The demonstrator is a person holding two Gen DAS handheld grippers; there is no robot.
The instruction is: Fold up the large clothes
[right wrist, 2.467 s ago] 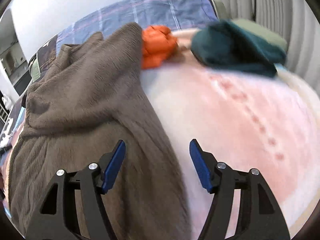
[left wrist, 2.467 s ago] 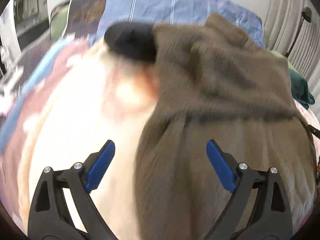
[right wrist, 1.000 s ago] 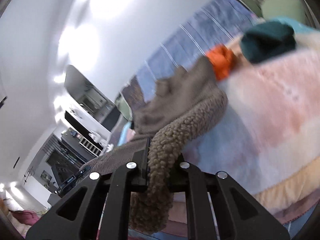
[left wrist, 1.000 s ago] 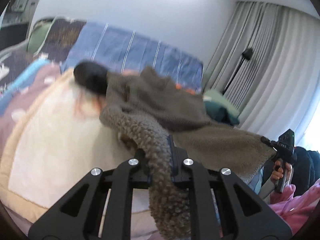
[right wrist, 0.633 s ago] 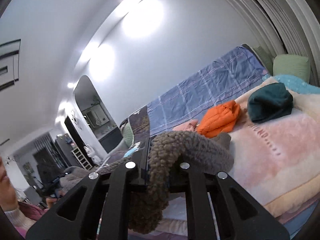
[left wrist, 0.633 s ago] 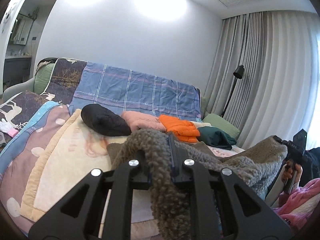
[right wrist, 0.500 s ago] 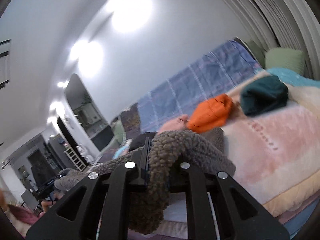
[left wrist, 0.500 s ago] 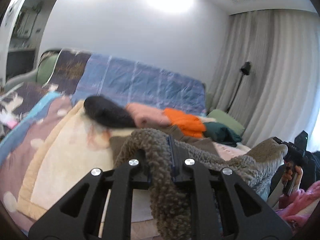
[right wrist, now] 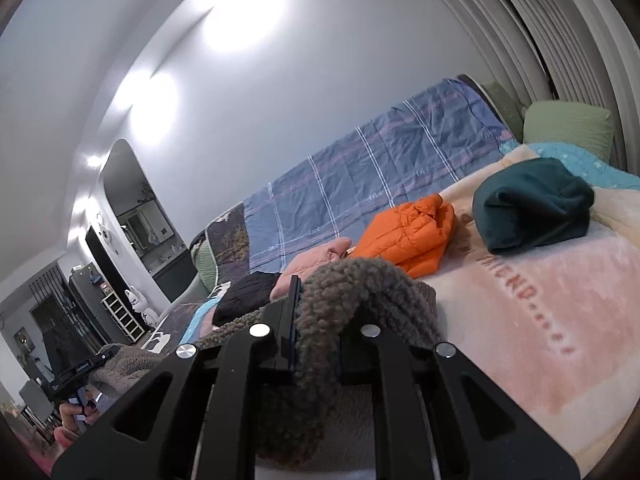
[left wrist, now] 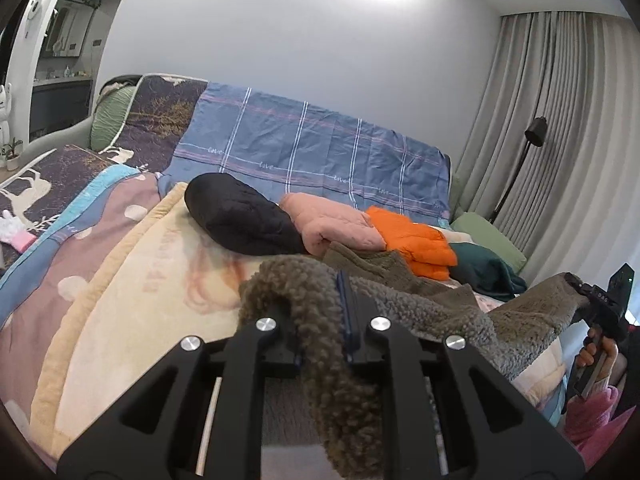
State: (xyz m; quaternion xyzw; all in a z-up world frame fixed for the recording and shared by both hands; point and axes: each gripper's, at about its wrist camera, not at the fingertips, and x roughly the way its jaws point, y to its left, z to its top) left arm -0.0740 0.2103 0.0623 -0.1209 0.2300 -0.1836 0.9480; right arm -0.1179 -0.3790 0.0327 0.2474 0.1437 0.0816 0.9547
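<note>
Brown fleece garment (left wrist: pixel 400 304), thick and curly-piled, hangs stretched over the bed's cream blanket (left wrist: pixel 132 292). From the left wrist, the left tongs (left wrist: pixel 340 320) pinch one bunched corner; the far corner reaches the right tongs (left wrist: pixel 592 300). From the right wrist, the right tongs (right wrist: pixel 316 320) clamp the other corner. I'd keep both corners level and taut, then lay the edge down squarely.

Both grippers are matte black plastic — angular arms with triangular cut-outs, each arm carrying round silver screws. The left gripper (left wrist: pixel 323 312) shows thin blue pads edging its fingers (left wrist: pixel 343 300); the right gripper (right wrist: pixel 316 320) matches. A pink fluffy sleeve (left wrist: pixel 592 420) covers one wrist.
</note>
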